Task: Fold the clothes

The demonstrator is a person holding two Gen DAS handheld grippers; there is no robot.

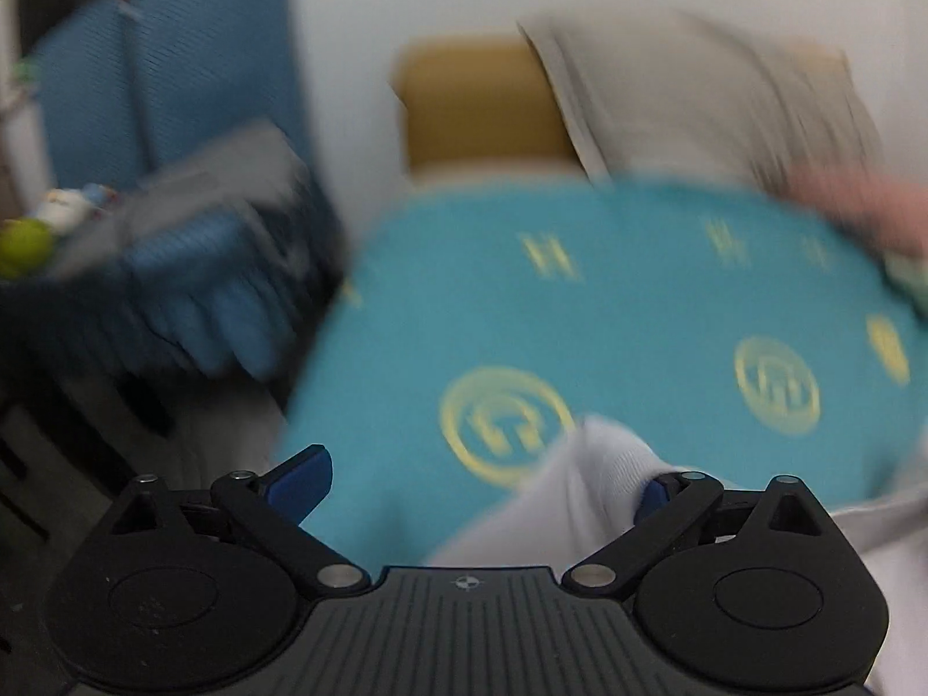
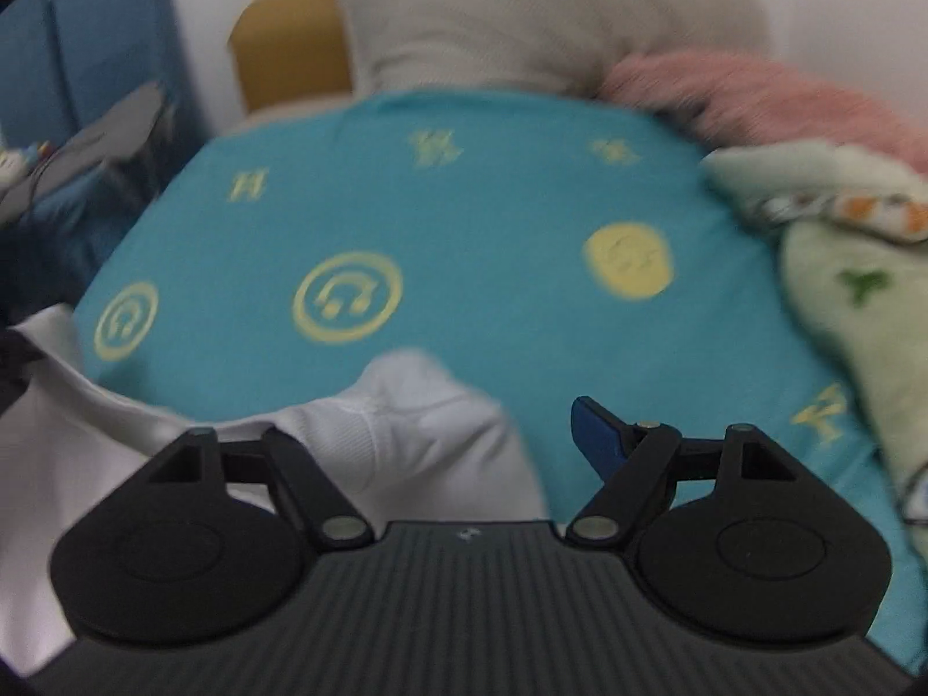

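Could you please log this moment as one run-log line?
left tool: open | right tool: open | white garment: between both, ungripped | surface: teal sheet

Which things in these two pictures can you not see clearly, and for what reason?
- Left wrist view: the right finger of the left gripper is hidden under the white garment, so its grip is unclear.
- Right wrist view: the left finger of the right gripper is covered by the same cloth.
- Garment type: cut off by both frames' lower edges.
- Left wrist view: items beside the teal sheet are motion-blurred.
- Yellow prints: smaller ones unreadable.
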